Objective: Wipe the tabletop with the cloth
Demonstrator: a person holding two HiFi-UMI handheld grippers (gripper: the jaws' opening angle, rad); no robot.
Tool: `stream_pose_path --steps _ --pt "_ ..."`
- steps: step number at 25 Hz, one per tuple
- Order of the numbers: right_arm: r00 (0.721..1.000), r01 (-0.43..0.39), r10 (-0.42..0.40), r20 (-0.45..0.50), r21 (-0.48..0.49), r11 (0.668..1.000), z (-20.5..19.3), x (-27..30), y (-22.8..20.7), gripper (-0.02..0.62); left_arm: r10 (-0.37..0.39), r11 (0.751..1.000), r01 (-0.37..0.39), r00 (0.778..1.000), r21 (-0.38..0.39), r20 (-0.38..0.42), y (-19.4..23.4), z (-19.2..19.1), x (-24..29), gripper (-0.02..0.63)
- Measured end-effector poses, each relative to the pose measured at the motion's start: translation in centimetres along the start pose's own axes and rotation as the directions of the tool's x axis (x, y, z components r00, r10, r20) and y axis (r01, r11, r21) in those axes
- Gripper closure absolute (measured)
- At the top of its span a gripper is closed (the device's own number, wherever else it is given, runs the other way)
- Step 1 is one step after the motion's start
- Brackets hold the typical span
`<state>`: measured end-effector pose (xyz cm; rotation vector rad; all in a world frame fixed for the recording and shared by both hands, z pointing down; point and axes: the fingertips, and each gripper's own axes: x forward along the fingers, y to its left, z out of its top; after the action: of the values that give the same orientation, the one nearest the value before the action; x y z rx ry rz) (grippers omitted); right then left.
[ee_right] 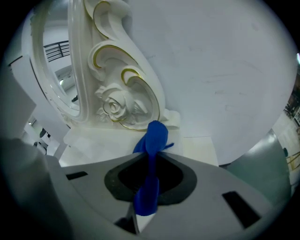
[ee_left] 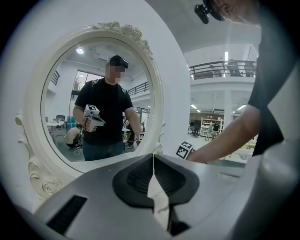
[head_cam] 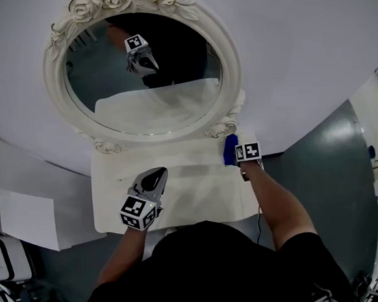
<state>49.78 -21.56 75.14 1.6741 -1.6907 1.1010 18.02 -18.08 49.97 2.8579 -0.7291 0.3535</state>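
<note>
Head view: the white tabletop (head_cam: 191,203) sits under the oval mirror (head_cam: 142,78). The left gripper (head_cam: 154,177) hovers over the front left of the tabletop, forearm bent in close to the body. The right gripper (head_cam: 236,154) is out at the far right corner, arm stretched forward, with the blue cloth (head_cam: 230,149) at its tip, just beside the foot of the frame (head_cam: 225,125).

Left gripper view: here the jaws are pressed together with nothing between them, pointing at the mirror (ee_left: 93,103). The head view can't settle that.

Right gripper view: the right gripper (ee_right: 151,157) is clamped on the cloth (ee_right: 154,133). It's bunched into a narrow twist, poking out past the jaws over the tabletop (ee_right: 93,140), near the frame's carved rose (ee_right: 112,107).
</note>
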Motion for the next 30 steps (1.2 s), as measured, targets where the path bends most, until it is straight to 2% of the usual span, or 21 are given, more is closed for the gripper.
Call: stream_pose_path --steps 6,12,20,30 --pt "0.991 -0.084 0.090 0.096 -0.070 0.994 1.8 -3.0 5.9 0.555 0.004 1.000 -0.004 1.000 0.016 0.016 0.7 0.4 -2.3 0.594" --pt "0.966 -0.108 0.158 0.204 -0.234 0.966 4.1 -7.6 12.6 0.555 0.002 0.999 -0.003 1.000 0.033 0.031 1.7 0.9 -4.5 0.593" --pt "0.900 -0.096 0.225 0.374 -0.334 0.938 7.1 -15.6 19.3 0.555 -0.005 0.999 0.003 0.999 0.044 0.039 2.2 1.0 -7.0 0.594" --pt "0.817 -0.044 0.247 0.521 -0.370 0.928 7.4 -22.8 23.4 0.555 -0.012 0.998 0.009 0.999 0.062 0.045 2.5 1.3 -9.4 0.594"
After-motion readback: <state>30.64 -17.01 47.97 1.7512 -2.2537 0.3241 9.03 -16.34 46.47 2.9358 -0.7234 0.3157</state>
